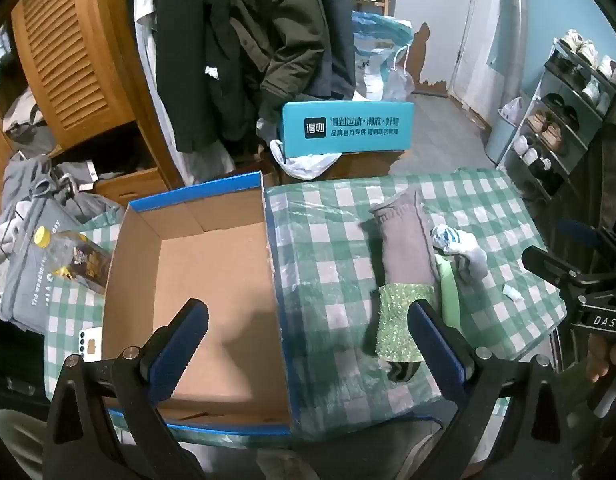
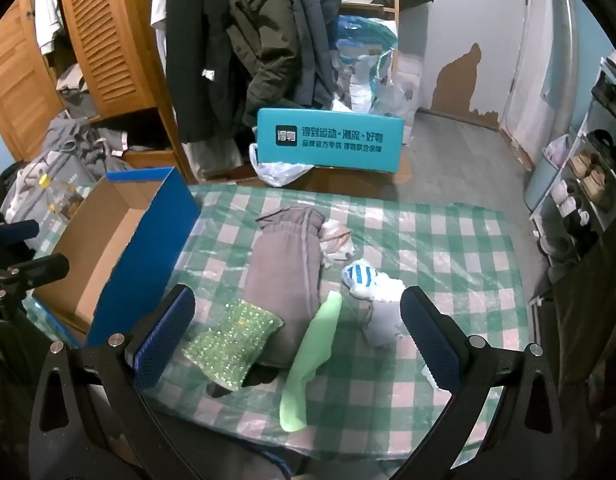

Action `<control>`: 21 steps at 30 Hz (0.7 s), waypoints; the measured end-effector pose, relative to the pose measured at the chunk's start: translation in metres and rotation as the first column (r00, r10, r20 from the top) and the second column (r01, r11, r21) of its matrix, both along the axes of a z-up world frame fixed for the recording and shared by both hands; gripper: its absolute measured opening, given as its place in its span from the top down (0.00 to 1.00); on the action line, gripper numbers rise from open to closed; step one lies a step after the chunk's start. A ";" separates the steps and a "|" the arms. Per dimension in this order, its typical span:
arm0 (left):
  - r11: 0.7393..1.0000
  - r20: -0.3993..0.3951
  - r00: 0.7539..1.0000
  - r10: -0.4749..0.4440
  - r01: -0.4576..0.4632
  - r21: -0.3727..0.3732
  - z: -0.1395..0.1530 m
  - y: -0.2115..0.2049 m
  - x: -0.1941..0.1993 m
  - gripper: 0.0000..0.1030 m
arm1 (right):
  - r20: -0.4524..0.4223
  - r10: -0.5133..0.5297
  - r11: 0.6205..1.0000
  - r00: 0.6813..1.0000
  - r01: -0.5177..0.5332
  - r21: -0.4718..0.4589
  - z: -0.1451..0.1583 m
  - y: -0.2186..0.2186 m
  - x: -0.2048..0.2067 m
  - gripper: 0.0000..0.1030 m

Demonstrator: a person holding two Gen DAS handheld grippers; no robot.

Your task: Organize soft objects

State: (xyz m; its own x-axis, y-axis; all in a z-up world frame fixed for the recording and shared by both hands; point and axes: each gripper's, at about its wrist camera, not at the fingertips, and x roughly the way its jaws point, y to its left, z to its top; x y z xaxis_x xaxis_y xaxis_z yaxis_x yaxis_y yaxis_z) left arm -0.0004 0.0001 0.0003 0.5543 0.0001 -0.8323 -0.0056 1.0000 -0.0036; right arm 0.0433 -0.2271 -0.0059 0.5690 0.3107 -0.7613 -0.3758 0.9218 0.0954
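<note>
An open blue cardboard box (image 1: pixel 196 288) (image 2: pixel 108 248) with a bare brown inside stands at the left of the green-checked tablecloth (image 1: pixel 332 240) (image 2: pixel 448 240). To its right lie folded grey trousers (image 1: pixel 406 240) (image 2: pixel 284 276), a sparkly green cloth (image 1: pixel 400 320) (image 2: pixel 232 340), a light green sock (image 2: pixel 312 356), a blue-and-white striped sock (image 2: pixel 360 274) and a grey-white sock (image 2: pixel 382 320). My left gripper (image 1: pixel 308 344) is open, straddling the box's right wall. My right gripper (image 2: pixel 296 336) is open above the pile, holding nothing.
A teal printed box (image 1: pixel 348 128) (image 2: pixel 328 140) and plastic bags stand behind the table. A bottle with a yellow cap (image 1: pixel 68 256) lies left of the cardboard box. A shoe rack (image 1: pixel 560 120) is at the right; coats hang behind.
</note>
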 end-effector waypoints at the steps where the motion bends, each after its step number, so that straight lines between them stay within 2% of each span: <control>1: 1.000 -0.004 1.000 0.001 -0.001 0.005 0.000 0.000 0.000 0.02 | -0.003 0.001 1.000 1.000 -0.001 0.004 0.000 0.000 0.000 0.02; 21: 1.000 0.008 1.000 0.005 -0.005 -0.008 0.004 0.007 0.001 0.02 | 0.002 0.002 1.000 1.000 -0.002 -0.005 0.002 0.004 -0.001 0.02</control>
State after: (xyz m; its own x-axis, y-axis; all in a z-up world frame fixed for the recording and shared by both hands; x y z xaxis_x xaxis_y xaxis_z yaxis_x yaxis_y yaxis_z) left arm 0.0002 0.0075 0.0044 0.5608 -0.0038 -0.8280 -0.0109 0.9999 -0.0120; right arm 0.0420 -0.2233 -0.0042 0.5698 0.3081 -0.7618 -0.3782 0.9214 0.0897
